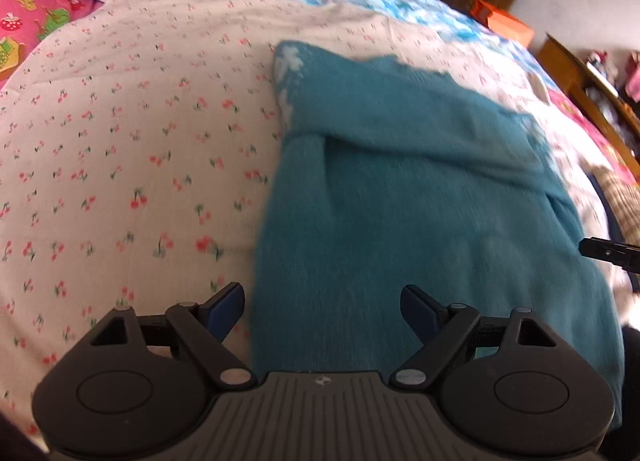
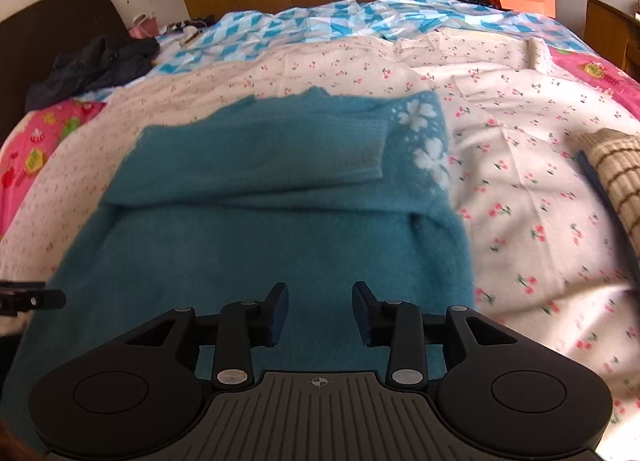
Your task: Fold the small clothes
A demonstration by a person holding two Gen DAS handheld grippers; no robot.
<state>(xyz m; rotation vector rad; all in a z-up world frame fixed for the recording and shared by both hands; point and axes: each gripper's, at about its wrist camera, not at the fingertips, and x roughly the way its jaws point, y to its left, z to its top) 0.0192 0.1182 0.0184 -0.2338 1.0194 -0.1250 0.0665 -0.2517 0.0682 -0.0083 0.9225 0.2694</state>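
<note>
A fuzzy teal knitted sweater (image 2: 256, 221) with white flowers lay partly folded on the cream cherry-print blanket (image 1: 120, 141). The left gripper (image 1: 322, 311) and right gripper (image 2: 320, 311) hovered above its near edge, both with fingers apart and holding nothing.

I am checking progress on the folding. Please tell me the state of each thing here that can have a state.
teal sweater: lying flat on the bed, one sleeve folded across the body, not held.
left gripper: open, over the sweater's near left edge.
right gripper: open, over the sweater's near part.
cherry-print sheet: spread under the sweater.
dark clothes: heaped, unfolded.
</note>
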